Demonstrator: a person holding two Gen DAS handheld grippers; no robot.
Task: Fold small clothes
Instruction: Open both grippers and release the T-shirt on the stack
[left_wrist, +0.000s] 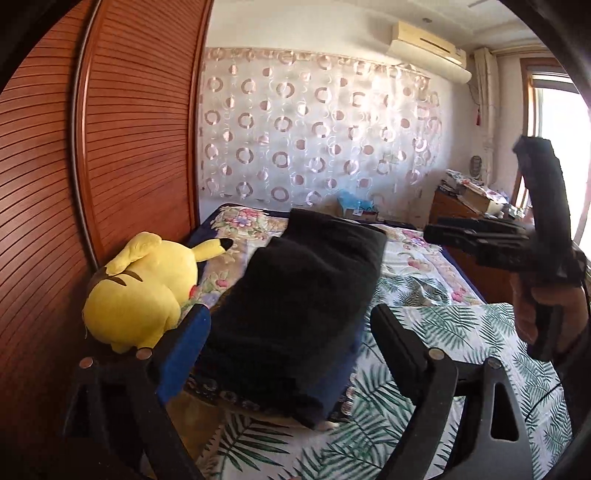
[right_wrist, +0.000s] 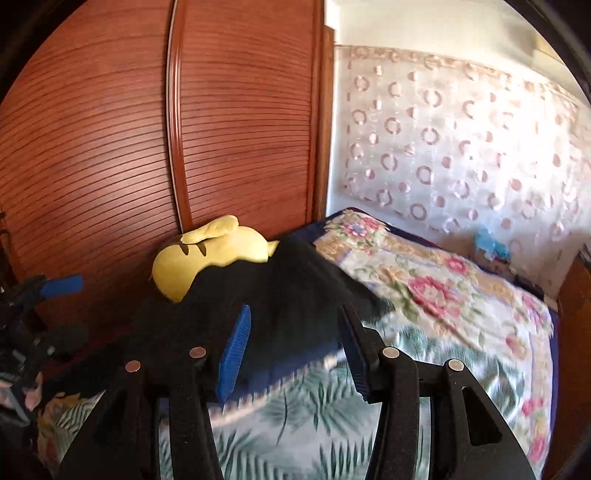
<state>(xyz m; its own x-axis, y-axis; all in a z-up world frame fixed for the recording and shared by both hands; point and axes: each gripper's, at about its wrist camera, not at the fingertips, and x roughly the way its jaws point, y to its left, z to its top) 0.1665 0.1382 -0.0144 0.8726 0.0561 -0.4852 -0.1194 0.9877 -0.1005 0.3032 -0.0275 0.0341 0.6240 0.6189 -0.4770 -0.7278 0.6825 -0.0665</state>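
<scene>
Left wrist view, bed: I see the bed (left_wrist: 424, 332) filling the lower frame, its leaf-print sheet bare toward my right and lower edge; that is the widest free stretch I have.
Wardrobe: the slatted wooden wardrobe (left_wrist: 110, 147) walls off the whole left side, hard against the bed's edge, so I have no room to swing that way.
Curtain wall: a circle-patterned curtain (left_wrist: 314, 140) closes the far end behind the bed.
Floral blanket: the floral blanket (right_wrist: 424, 288) covers the far half of the bed, mostly bare on the right.
Black garment: the folded black garment (left_wrist: 295, 295) lies on the bed between the toy and the open sheet, resting partly on the blanket. Its long axis runs from near me away toward the curtain, leaning slightly right; the far end looks narrower.
Plush toy: the yellow plush toy (left_wrist: 136, 291) sits against the wardrobe, just beside the garment's left edge.
Left gripper: my left gripper (left_wrist: 284, 332) has its jaws spread wide, straddling the near end of the garment with nothing pinched.
Right gripper: my right gripper (right_wrist: 295, 339) has jaws partly apart, pads clear of the cloth, over the garment's near right corner; nothing held.
</scene>
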